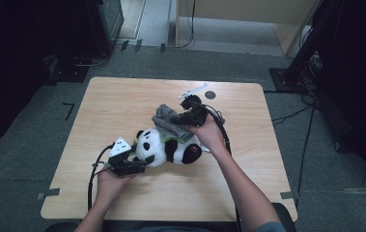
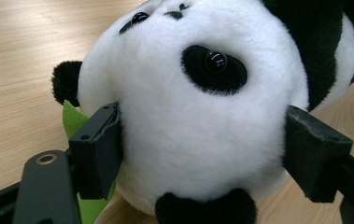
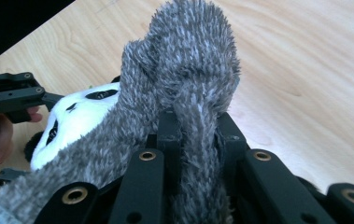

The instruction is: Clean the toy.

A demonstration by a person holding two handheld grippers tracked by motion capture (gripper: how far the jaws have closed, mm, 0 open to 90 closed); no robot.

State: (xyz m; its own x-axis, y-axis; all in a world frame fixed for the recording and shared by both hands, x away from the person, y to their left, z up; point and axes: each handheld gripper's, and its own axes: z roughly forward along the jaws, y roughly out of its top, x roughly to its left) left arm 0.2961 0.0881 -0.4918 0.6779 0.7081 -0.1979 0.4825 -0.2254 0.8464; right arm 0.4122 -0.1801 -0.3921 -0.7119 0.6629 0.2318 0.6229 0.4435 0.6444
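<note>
Plush panda (image 1: 167, 146), round and deep-piled, white fur with black ears, limbs and eye patches, glossy bead eyes, lying on its side near the middle of the pale wood-grain counter (image 1: 122, 101). Green felt leaf (image 2: 74, 122) tucked behind the head. Left tongs (image 1: 133, 163) spread wide, matte black pads pressed against either side of the soft white head. Right tongs (image 1: 189, 116) closed on a fuzzy grey knit cloth (image 1: 170, 122), bunched and ridged, draped over the panda's body. Small dark disc (image 1: 210, 94) and white strip (image 1: 193, 91) near the counter's far edge. No legible writing anywhere.
</note>
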